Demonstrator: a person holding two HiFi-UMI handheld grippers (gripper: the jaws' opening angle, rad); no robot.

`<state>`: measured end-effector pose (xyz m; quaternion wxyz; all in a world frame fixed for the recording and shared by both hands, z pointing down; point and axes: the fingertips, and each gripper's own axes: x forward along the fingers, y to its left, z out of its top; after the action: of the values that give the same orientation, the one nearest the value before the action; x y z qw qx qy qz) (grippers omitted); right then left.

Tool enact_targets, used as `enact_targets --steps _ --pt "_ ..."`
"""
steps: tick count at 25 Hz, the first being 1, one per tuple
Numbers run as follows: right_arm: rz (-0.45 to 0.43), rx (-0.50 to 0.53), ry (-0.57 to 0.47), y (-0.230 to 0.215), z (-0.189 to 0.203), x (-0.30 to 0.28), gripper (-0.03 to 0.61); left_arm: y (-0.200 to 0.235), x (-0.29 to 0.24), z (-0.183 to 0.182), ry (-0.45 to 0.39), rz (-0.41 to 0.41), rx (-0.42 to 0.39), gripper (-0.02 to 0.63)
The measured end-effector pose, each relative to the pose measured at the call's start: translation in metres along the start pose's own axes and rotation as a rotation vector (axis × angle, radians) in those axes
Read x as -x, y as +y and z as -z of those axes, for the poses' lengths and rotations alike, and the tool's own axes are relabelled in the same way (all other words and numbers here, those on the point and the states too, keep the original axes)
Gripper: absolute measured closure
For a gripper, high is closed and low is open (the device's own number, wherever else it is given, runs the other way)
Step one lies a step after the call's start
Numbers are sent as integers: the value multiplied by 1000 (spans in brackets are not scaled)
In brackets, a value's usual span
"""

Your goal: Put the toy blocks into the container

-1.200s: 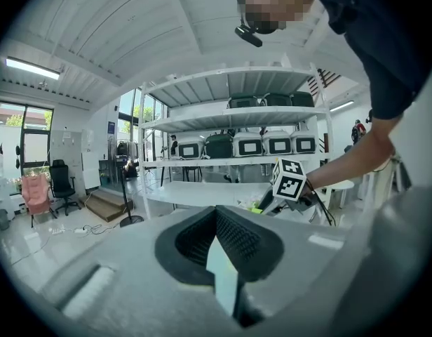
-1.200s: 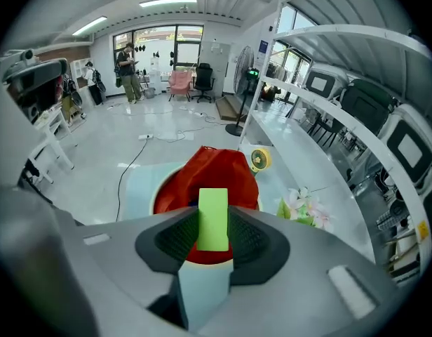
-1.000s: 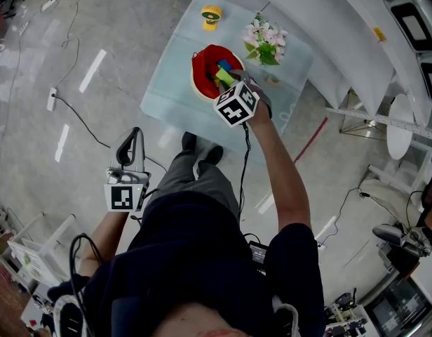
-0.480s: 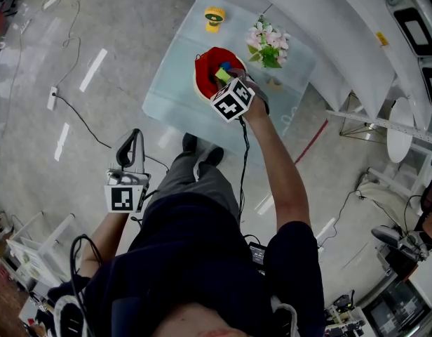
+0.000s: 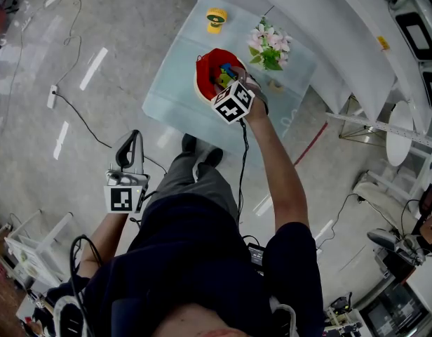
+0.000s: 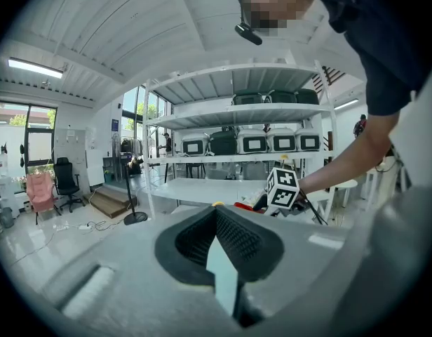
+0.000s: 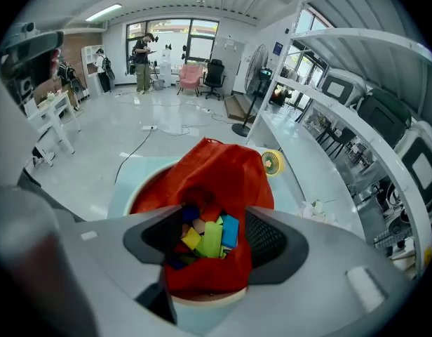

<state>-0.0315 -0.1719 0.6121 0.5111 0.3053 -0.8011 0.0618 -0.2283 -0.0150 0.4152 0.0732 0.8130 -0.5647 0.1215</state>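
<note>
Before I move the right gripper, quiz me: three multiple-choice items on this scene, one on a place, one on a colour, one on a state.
1. The blocks lie: A on the floor; B in the container; C on the table.
2. Container lining: A blue; B red; C black.
3. The right gripper: A shut on a block; B shut, empty; C open.
Key: 1 B, they sit piled inside it. 2 B, red cloth drapes its rim. 3 C, jaws have just been opening, pads apart, gripping nothing, blocks below the gap.
</note>
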Motion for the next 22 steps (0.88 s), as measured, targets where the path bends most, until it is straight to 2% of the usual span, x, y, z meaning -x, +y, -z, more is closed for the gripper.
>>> enact_targets --steps 1,12,22 --pt "2 1 -9 0 -1 0 299 0 0 0 -1 0 0 611" --pt "51 14 -76 -5 -10 16 284 -1 0 -5 -10 7 -4 611" --pt "92 -20 -128 -9 -10 35 279 -5 0 -7 -12 17 -12 611"
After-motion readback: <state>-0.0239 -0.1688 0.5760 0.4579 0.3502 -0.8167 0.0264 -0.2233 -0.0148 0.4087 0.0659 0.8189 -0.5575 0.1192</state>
